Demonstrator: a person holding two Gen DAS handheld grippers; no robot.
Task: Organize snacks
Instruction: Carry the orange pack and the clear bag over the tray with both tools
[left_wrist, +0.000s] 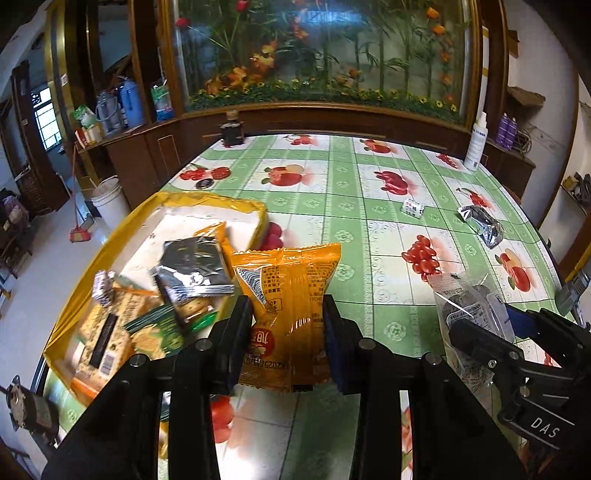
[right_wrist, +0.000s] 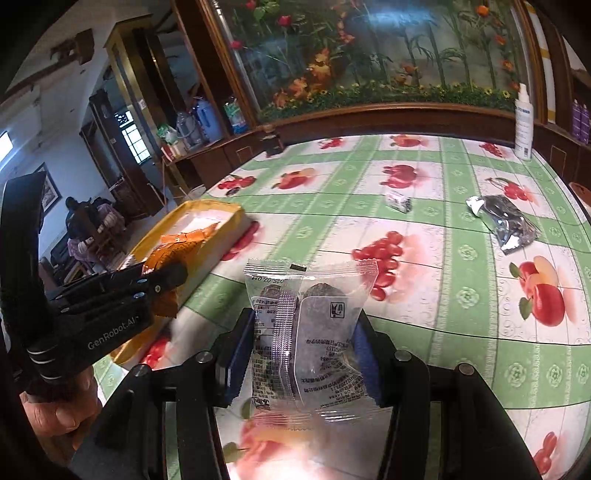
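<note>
My left gripper (left_wrist: 288, 317) is shut on an orange snack packet (left_wrist: 288, 295) and holds it above the table, just right of the yellow tray (left_wrist: 207, 201). The tray holds several snack packets (left_wrist: 192, 266). My right gripper (right_wrist: 304, 332) is shut on a clear packet with a dark cake inside (right_wrist: 314, 325), held above the table. In the right wrist view the left gripper (right_wrist: 166, 284) with the orange packet (right_wrist: 173, 254) hangs by the tray (right_wrist: 221, 208). In the left wrist view the right gripper (left_wrist: 491, 332) and its clear packet (left_wrist: 469, 306) are at lower right.
A silver foil packet (left_wrist: 482, 221) (right_wrist: 506, 221) and a small white packet (left_wrist: 413, 208) (right_wrist: 398, 201) lie on the fruit-print tablecloth (left_wrist: 332, 192). A white bottle (left_wrist: 476, 142) and a dark jar (left_wrist: 232, 129) stand at the far edge. A wooden cabinet runs behind.
</note>
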